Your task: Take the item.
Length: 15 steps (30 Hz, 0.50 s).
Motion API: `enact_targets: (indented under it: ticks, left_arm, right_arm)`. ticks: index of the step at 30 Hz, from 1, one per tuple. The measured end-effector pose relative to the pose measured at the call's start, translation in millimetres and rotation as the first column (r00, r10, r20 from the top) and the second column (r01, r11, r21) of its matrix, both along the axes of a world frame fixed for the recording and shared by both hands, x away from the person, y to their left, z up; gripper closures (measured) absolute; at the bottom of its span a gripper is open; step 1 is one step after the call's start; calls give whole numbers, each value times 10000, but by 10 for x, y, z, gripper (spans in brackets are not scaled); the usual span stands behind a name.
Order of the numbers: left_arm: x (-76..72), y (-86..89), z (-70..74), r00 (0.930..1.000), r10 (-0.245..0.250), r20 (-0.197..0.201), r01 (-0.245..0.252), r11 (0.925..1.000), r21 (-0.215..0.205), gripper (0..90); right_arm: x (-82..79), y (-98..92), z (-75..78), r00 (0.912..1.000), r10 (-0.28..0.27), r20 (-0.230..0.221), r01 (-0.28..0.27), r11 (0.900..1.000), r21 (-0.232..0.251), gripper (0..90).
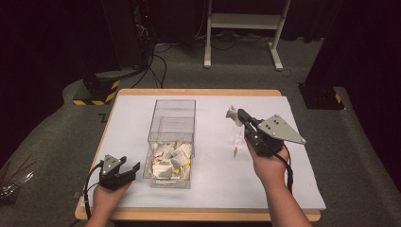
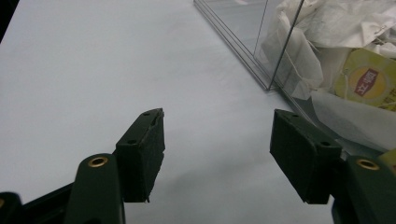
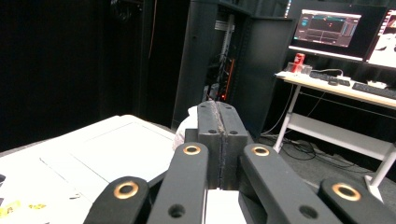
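A clear plastic box is seen at the centre of the high view, standing on the white surface; its near half is heaped with white tea bags and some yellow sachets. In the left claw view the box wall is seen at the upper right, with a yellow sachet behind it.

The left claw is held at the lower left of the high view, just beside the box's near left corner, with its jaws spread wide and nothing between them; bare white surface is seen between and beyond them in its own view.

The right claw is raised right of centre, well apart from the box, with its jaws pressed together on a white tea bag. A thin string hangs below it, ending in a small yellow tag near the surface. In the right claw view the white bag is seen just behind the shut jaws.

Open surface lies to the right of the box and along the far edge. Beyond the surface, a white desk frame, cables and a black and yellow block are seen on the floor.
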State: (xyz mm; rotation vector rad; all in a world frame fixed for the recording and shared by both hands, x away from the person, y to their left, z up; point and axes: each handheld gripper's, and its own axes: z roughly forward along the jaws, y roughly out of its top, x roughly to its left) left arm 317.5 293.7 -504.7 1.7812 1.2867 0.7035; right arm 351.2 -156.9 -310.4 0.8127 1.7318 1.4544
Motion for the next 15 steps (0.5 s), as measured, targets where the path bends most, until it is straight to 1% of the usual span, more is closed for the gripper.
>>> enact_targets:
  ticks: [7,9,15]
  left_arm:
    - [6,-7,-1,10000,-44,-60,44,10000,34,356]
    - [1,-7,0,10000,-24,-23,24,10000,43,357]
    - [7,-6,-1,10000,-16,-72,17,10000,31,357]
  right_arm:
    - [65,-45,41,9996,-278,106,279,9996,-66,900]
    - [96,-59,46,9993,-360,82,361,9993,-76,900]
    - [224,-102,72,9980,-630,37,630,9980,-86,900]
